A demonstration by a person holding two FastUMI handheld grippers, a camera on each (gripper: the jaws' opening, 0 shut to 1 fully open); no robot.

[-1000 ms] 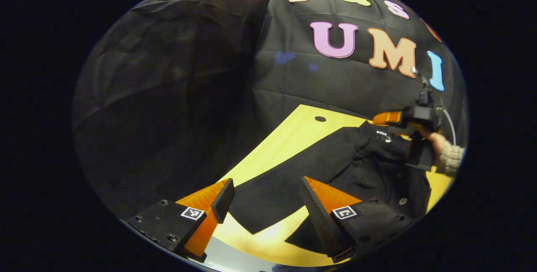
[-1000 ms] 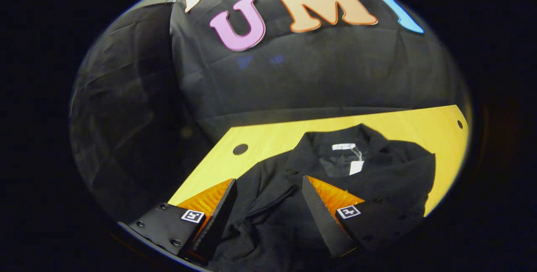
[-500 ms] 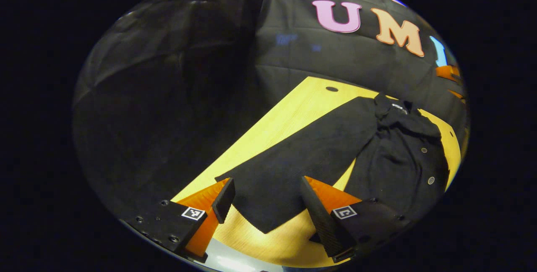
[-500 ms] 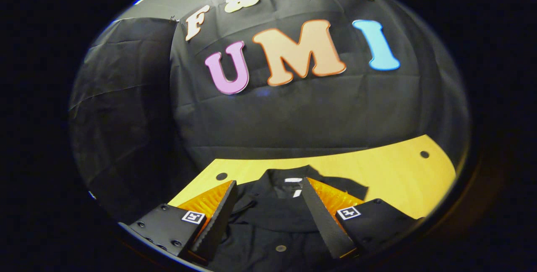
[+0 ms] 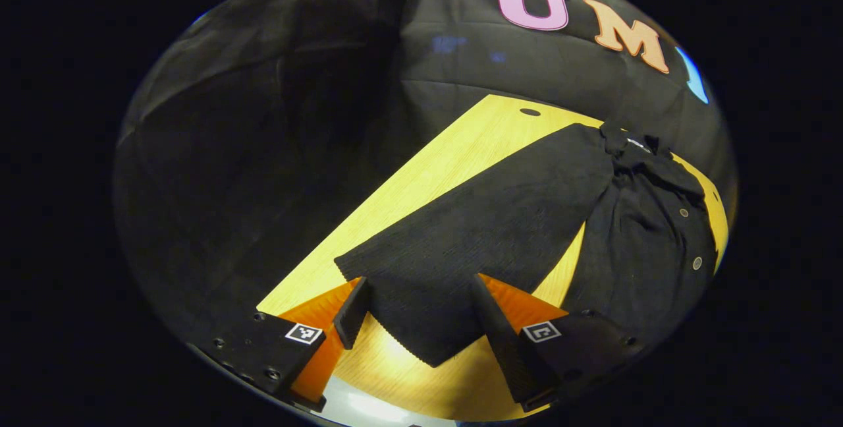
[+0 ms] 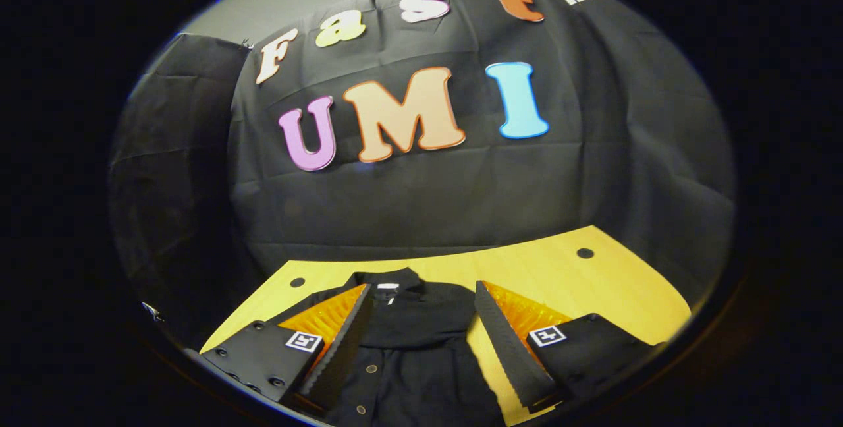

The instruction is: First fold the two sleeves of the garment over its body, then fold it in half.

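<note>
1. Left gripper [image 5: 421, 312]: my jaws stand wide apart and hold nothing. They sit low over the cuff end of the sleeve [image 5: 487, 236], one finger on either side of it.
2. Right gripper [image 6: 421, 338]: jaws wide apart, empty, raised over the garment's button front.
3. Change: a second ago the right gripper was down at the collar in my left gripper view; it has since lifted clear, and the left has closed in on the cuff. I judge the first sleeve fold is about to start, with neither sleeve folded yet.
4. Garment [image 5: 649, 242]: dark, buttoned, lying flat on the table [image 5: 454, 157]. Its collar [image 6: 388, 282] points at the booth's back wall, its long axis running from me to that wall.
5. Sleeve: stretched out flat, its long axis slanting from shoulder to cuff, well clear of the body.
</note>
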